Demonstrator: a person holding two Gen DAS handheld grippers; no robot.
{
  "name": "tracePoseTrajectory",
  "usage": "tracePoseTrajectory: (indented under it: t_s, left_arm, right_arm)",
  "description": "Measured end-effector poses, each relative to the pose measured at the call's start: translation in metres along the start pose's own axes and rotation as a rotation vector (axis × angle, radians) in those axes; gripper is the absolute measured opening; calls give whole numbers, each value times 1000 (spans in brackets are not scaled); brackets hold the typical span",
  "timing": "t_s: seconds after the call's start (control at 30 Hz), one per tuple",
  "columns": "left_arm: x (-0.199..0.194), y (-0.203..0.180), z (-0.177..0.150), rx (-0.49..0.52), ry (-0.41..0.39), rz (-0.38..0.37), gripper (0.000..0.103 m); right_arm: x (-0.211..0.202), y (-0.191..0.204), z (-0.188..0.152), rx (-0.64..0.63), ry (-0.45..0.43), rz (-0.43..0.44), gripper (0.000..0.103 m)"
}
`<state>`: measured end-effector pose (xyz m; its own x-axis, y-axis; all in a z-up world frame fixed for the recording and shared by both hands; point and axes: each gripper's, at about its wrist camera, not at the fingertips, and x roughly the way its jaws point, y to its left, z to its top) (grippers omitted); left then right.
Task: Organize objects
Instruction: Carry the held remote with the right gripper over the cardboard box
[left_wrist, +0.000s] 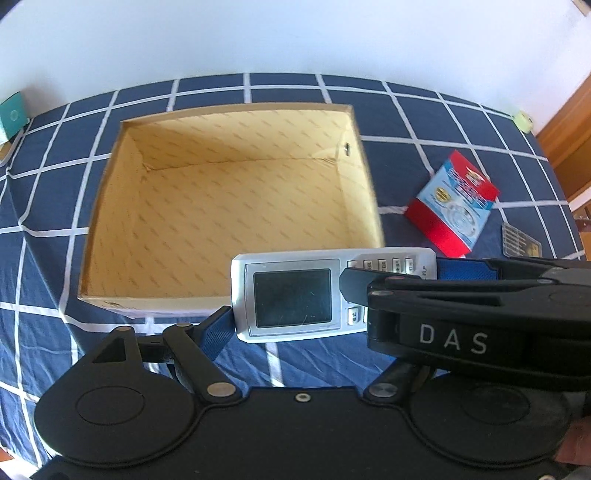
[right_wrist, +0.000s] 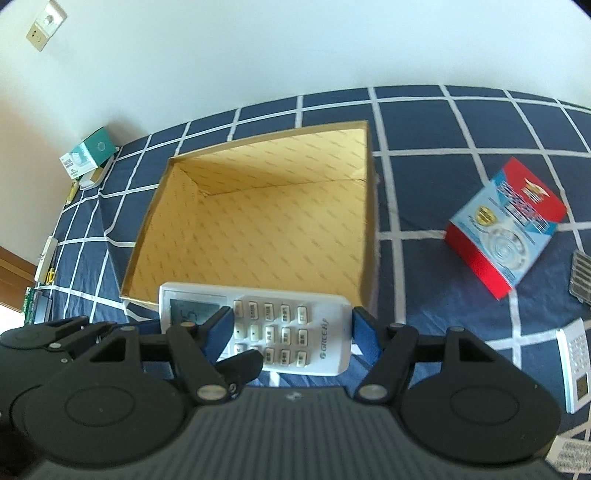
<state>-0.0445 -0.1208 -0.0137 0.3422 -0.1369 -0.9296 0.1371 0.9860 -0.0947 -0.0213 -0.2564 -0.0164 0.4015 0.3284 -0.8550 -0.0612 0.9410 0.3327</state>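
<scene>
While both grippers share one load, the white remote control (left_wrist: 291, 295) hangs crosswise between them, just short of the near wall of the open cardboard box (left_wrist: 229, 206), which is bare inside. On the left, the left gripper (left_wrist: 332, 295) grasps the remote: one blue pad (left_wrist: 218, 332) presses its screen end and the other sits past its keypad end, so the body spans the jaws. The right gripper (right_wrist: 291, 332) is likewise clenched on the remote, its blue pads (right_wrist: 364, 328) pinching the keypad half from both sides, and its black finger crosses in front of the left gripper's jaws. Both tools tip steeply downward, side by side, wrists close together. To do this well, I judge the two hands should travel forward as one, keep the remote level, clear the near rim, and let go only once it is low over the box floor. Right of both jaws, a red and blue packet (left_wrist: 452, 203) lies apart on the checked blue cloth (left_wrist: 424, 118).
</scene>
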Motion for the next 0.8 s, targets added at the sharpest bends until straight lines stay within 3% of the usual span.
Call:
tracePoseTrajectory:
  t_s: [0.4, 0.8]
  left_arm:
    - [14, 46, 39, -34, -9, 14, 79]
    - [66, 94, 89, -80, 32, 5, 79]
  right_arm:
    - [35, 34, 42, -41, 3, 16, 69]
    - [104, 52, 98, -69, 61, 10, 69]
